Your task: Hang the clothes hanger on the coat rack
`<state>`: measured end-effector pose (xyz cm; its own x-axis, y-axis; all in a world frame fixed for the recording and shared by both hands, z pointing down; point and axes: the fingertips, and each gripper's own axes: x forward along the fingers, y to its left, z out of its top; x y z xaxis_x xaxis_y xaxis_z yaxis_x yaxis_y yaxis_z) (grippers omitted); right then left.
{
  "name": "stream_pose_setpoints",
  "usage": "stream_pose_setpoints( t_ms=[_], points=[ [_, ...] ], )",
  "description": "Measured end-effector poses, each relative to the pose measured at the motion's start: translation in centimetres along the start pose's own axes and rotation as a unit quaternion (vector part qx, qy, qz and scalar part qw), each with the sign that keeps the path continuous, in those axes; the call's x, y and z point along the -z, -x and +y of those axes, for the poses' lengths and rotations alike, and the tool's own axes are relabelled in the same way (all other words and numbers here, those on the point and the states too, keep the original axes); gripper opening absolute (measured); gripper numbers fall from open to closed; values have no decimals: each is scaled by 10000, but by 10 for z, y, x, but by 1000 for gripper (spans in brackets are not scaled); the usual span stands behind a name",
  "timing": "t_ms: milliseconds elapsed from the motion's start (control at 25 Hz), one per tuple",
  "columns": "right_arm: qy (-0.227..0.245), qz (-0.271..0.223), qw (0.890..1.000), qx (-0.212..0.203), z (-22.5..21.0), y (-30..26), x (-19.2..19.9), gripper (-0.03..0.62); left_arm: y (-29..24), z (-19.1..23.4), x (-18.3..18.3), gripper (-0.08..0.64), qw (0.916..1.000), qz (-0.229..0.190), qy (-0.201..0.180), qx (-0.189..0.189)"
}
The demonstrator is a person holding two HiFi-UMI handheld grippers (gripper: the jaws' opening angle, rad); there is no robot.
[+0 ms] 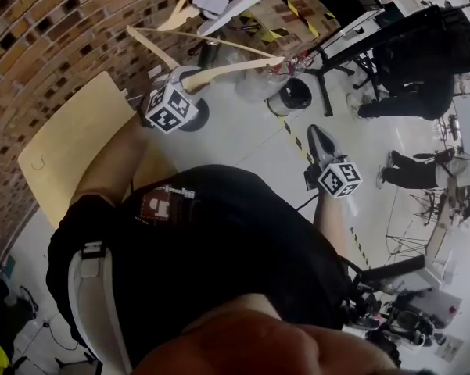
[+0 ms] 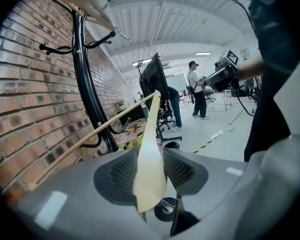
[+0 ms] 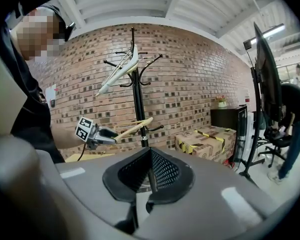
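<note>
My left gripper (image 1: 188, 76) is shut on one arm of a pale wooden clothes hanger (image 1: 219, 67). In the left gripper view that arm (image 2: 150, 154) stands upright between the pads, and the hanger's long bar (image 2: 90, 139) runs off to the left. The black coat rack (image 2: 85, 79) rises just left of it against the brick wall. Another hanger (image 3: 121, 68) hangs on the rack (image 3: 138, 91) near its top. From the right gripper view the left gripper (image 3: 102, 134) shows holding the wooden hanger (image 3: 135, 127) beside the pole. My right gripper (image 1: 319, 137) is shut and holds nothing, its pads (image 3: 157, 171) together.
A light wooden tabletop (image 1: 78, 143) lies left of me by the brick wall. Taped cardboard boxes (image 3: 207, 138) and a dark cabinet (image 3: 227, 119) stand right of the rack. Office chairs (image 2: 162, 116) and people (image 2: 195, 89) are farther out on the floor.
</note>
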<state>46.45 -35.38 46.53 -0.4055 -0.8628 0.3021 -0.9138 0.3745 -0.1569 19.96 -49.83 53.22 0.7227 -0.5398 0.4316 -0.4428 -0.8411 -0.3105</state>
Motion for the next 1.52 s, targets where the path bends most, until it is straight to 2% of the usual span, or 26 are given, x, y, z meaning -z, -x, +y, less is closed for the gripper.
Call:
stream_pose_setpoints(
  t_ms=[240,520,960,1080,1280,1520],
  points=[
    [-15,213,9994,-257,-5,-40,-3,15,-13,8,22,166,9999,53,135,-1],
    [126,394,9973,-604,-18,-64,-2,15,-35,11,32,166,9997,222,20,-122],
    [50,503,9975,-500,-55,-67,-1,15,-72,8,47,169,9991,395,-42,-169],
    [36,546,9973,-483,-56,-67,1,15,-79,6,62,169,9983,557,-39,-150],
    [48,530,9973,-503,-53,-71,-1,15,-79,12,93,177,9949,932,275,-254],
    [100,589,9968,-537,-47,-75,-2,15,-74,7,93,152,9960,852,126,-220]
  ],
)
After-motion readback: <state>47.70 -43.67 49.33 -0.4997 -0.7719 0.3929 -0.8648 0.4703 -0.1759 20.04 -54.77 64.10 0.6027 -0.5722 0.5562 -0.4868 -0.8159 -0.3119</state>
